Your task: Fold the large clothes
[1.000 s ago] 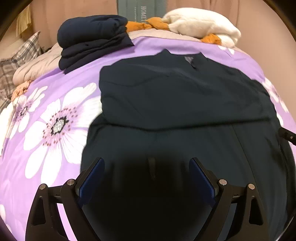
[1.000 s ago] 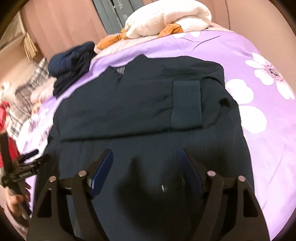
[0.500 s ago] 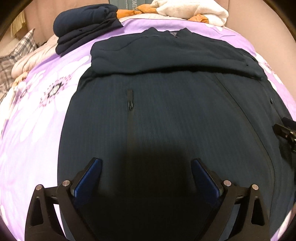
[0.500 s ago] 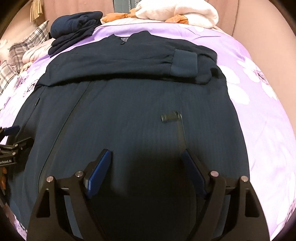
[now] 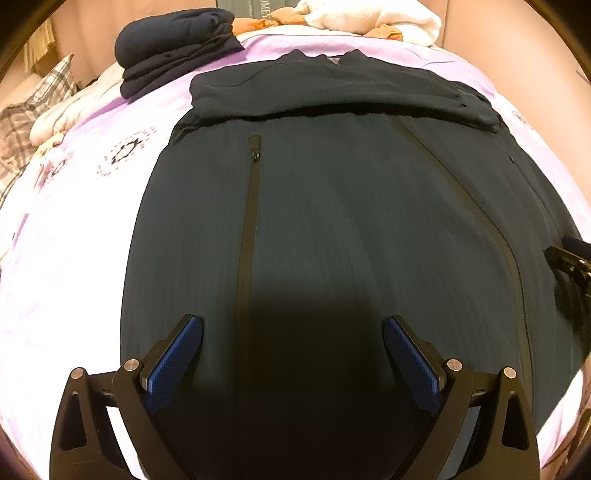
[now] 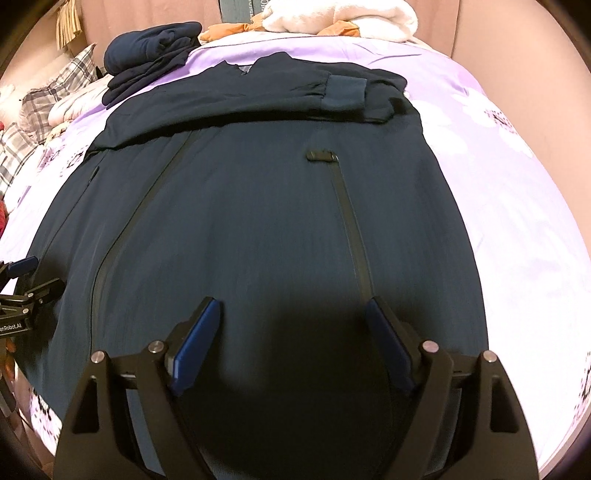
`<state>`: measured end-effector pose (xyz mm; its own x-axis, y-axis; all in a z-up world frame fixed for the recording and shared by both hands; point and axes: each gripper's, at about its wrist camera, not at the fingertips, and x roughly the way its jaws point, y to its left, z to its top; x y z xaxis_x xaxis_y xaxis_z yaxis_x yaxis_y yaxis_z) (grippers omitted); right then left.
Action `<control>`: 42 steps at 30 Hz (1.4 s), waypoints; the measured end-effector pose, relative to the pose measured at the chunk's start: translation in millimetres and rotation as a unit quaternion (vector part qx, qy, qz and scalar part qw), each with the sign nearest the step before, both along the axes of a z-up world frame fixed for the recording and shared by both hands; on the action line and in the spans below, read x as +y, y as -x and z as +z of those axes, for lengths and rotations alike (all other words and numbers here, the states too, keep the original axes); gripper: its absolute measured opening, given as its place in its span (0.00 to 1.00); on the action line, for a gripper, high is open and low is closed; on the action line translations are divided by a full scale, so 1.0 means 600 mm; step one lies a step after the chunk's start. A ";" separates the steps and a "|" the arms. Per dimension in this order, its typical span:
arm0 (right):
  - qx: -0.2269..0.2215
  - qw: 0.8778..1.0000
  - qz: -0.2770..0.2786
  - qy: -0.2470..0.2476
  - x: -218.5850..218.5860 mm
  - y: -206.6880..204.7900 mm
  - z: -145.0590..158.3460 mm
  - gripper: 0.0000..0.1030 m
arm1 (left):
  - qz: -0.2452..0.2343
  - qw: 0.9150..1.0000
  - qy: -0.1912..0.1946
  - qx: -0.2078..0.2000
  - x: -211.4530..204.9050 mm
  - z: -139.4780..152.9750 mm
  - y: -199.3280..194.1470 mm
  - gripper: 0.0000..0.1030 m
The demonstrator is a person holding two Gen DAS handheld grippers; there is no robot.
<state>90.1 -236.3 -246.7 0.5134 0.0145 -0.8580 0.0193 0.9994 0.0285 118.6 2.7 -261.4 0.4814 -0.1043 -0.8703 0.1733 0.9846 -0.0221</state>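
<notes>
Dark navy jacket [image 5: 332, 206] lies flat, front up, on the bed w/ the purple flowered sheet [image 6: 517, 221]; collar at the far end, both sleeves already folded across the chest, one cuff [image 6: 345, 94] showing in the right wrist view. Center zipper [image 6: 122, 236] and two pocket zippers visible.

Left gripper [image 5: 291, 350] is spread wide, nothing between the blue pads, low over the near part of the jacket's left half. Right gripper [image 6: 291, 332] likewise spread and empty, over the right half, just beside a pocket zipper [image 6: 351, 229]. Whether either touches the fabric can't be told.

Step in hand, as judged: sleeves done, so both grippers are lining up on the hem end for the bottom-to-top fold. Next move prob. calls for pinching the hem at both sides, lifting evenly, and carrying it toward the collar w/o dragging the sleeves loose.

Far end of bed: stack of folded navy clothes [image 5: 173, 40], white blanket [image 6: 351, 18], plaid pillow [image 5: 33, 107].
</notes>
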 end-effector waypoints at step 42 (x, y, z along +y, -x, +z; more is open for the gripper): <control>-0.007 0.999 -0.025 -0.030 -0.072 0.137 0.040 0.80 | 0.051 0.998 -0.029 -0.007 0.087 0.032 0.120 0.95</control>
